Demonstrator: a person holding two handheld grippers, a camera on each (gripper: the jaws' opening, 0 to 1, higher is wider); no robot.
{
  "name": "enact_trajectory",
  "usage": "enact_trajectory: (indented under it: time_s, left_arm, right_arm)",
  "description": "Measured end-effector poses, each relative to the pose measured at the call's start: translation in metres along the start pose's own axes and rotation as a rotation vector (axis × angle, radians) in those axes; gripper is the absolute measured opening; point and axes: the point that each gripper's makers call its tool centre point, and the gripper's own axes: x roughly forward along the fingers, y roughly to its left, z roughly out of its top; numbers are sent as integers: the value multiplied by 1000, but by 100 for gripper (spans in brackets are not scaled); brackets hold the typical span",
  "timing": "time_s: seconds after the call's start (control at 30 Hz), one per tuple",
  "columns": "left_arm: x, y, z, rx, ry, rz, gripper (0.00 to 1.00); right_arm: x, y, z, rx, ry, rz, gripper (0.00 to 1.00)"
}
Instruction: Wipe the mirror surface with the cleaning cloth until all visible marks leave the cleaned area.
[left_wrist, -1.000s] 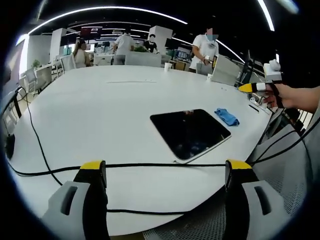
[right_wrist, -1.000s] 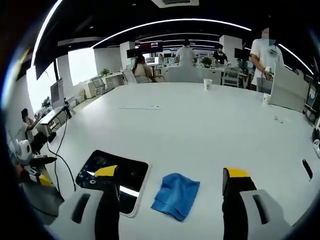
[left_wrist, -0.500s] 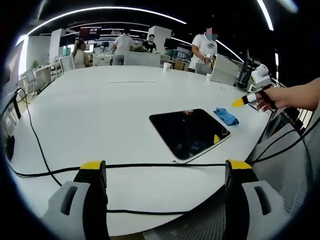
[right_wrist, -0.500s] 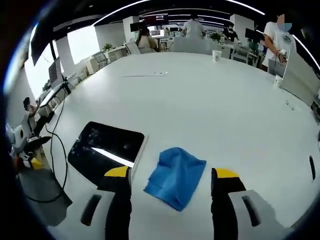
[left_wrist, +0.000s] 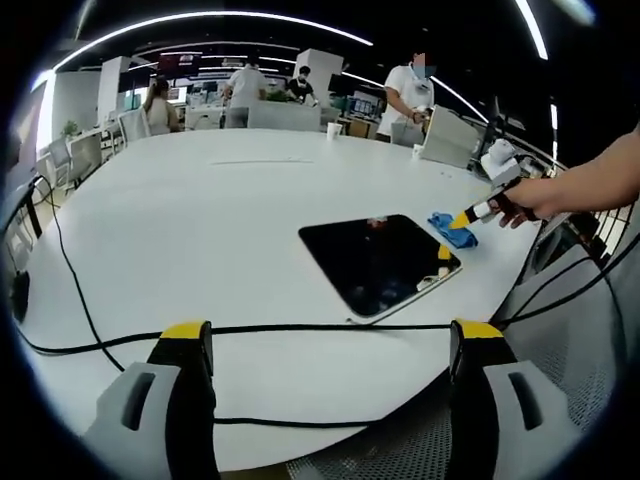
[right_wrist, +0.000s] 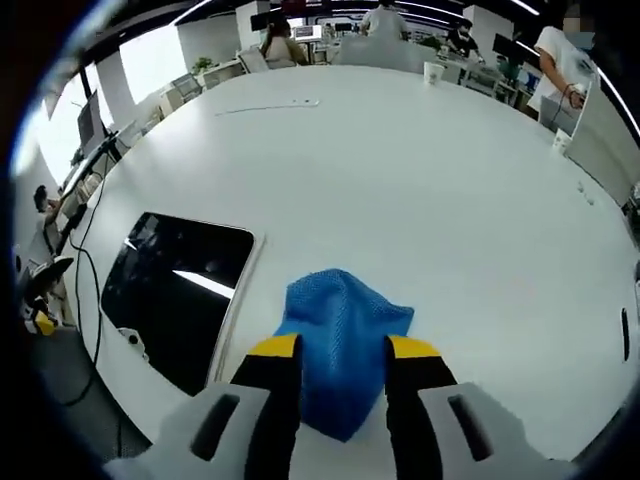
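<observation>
On the wide white worktop (left_wrist: 200, 200) lies a flat, dark, glossy rectangular mirror with rounded corners and a pale rim (left_wrist: 378, 263), near the edge closest to the person, and just beside its far corner sits a crumpled bright blue cleaning cloth (left_wrist: 452, 231). In the left gripper view the left gripper (left_wrist: 330, 345) hangs over the near edge of the worktop, well back from the mirror, its grey, yellow-tipped fingers (left_wrist: 186, 335) spread wide with nothing between them; a thin black cable (left_wrist: 300, 330) runs across the worktop just in front of them. At the right of that view the right gripper (left_wrist: 468, 214), carried in a person's hand (left_wrist: 525, 198), reaches down with its yellow tip right at the cloth. In the right gripper view the right gripper's two yellow-tipped fingers (right_wrist: 272, 350) stand narrowly apart on either side of the blue cloth (right_wrist: 342, 335), whose near part fills the gap between them; the tips seem to touch the fabric, but whether they already pinch it cannot be told. The mirror (right_wrist: 172, 290) lies just left of the cloth in this view, close beside it, a bright streak of reflected ceiling light across its dark face. Far across the worktop stand two white paper cups (right_wrist: 432, 72), and people stand or sit at desks (left_wrist: 250, 90) beyond.
</observation>
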Motion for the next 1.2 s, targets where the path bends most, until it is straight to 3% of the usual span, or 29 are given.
enact_trajectory:
  time_s: [0.1,0.13,0.17,0.3,0.4,0.67,0.77,0.83,1.03,1.2]
  left_arm:
    - [0,0,0,-1,0,-1,98]
    - [0,0,0,-2,-1,0,98]
    - [0,0,0,-4,-2,0,98]
    - [0,0,1,0,-3,0,98]
    - [0,0,1,1,-2,-3,98]
    - [0,-2,1,2,-2,-12,97]
    - [1,-4,2,9,-1,-19,97]
    - [1,-4,2,12,-1,-21,97]
    - [0,-3,2,7,-6,-15,97]
    - [0,-3,3,6,-8,-14,97]
  right_arm:
    - [8,-5,-4,-12,29,-39,21]
    - [10,-5,-5,-8,35,-42,14]
    - [10,-1,-4,22,35,-18,13]
    - [10,0,-4,-2,60,-30,3]
    - [10,0,-3,-22,76,-36,2]
    - [9,-1,-4,51,70,-17,2]
    - [9,0,-4,-68,44,4,2]
    - [7,1,-4,-27,58,3,2]
    - [8,2,-2,-36,43,36,1]
    - [0,11,18,27,34,62,1]
